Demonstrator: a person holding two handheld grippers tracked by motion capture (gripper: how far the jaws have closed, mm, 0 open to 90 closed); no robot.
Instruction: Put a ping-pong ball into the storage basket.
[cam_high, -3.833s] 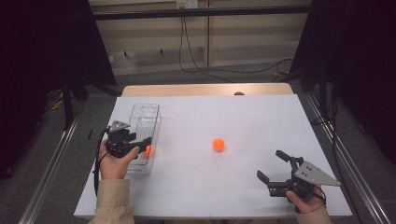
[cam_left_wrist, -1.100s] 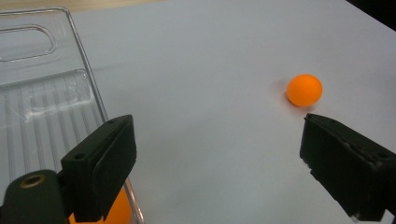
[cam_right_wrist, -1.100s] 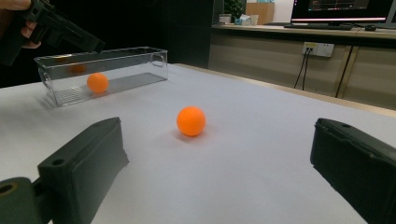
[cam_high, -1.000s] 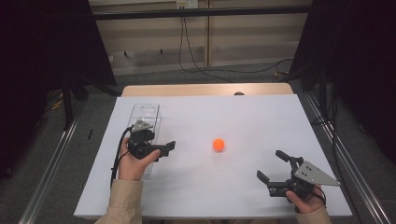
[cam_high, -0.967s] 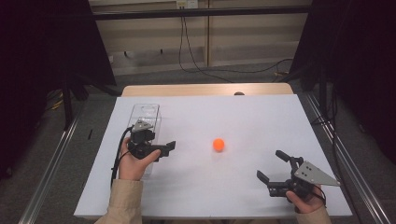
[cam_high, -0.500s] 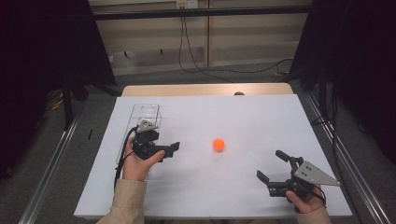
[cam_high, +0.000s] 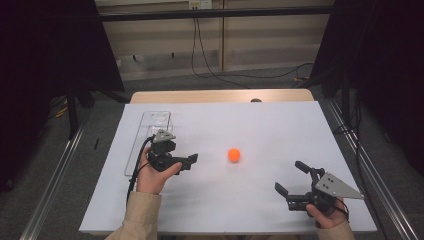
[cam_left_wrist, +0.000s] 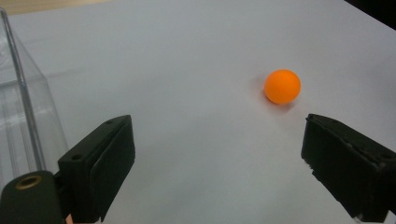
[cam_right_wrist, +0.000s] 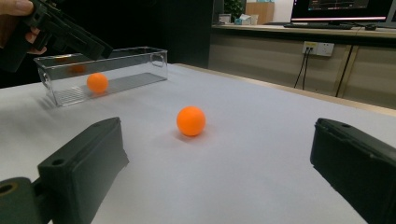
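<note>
An orange ball (cam_high: 234, 155) lies loose on the white table (cam_high: 260, 125), near its middle. My left gripper (cam_high: 189, 161) is open and empty and points right at the ball from a short way off. In the left gripper view the ball (cam_left_wrist: 282, 87) lies ahead, right of centre, beyond the wide-apart jaws (cam_left_wrist: 219, 161). My right gripper (cam_high: 290, 177) is open near the front right, resting still. Its own view has the ball (cam_right_wrist: 191, 121) in front of the empty jaws (cam_right_wrist: 215, 172). A second orange ball (cam_right_wrist: 97, 82) sits inside the clear box (cam_right_wrist: 116, 70).
The clear plastic box (cam_high: 156, 117) lies lengthwise along the table's left side, just behind my left hand; its wall (cam_left_wrist: 23, 116) is close to the left jaw. Metal rails run along both sides of the table. Cables hang at the back wall.
The left gripper, earlier at the clear box with an orange ball by its jaws, has moved right, away from the box and toward the loose ball. The right gripper has stayed put.
</note>
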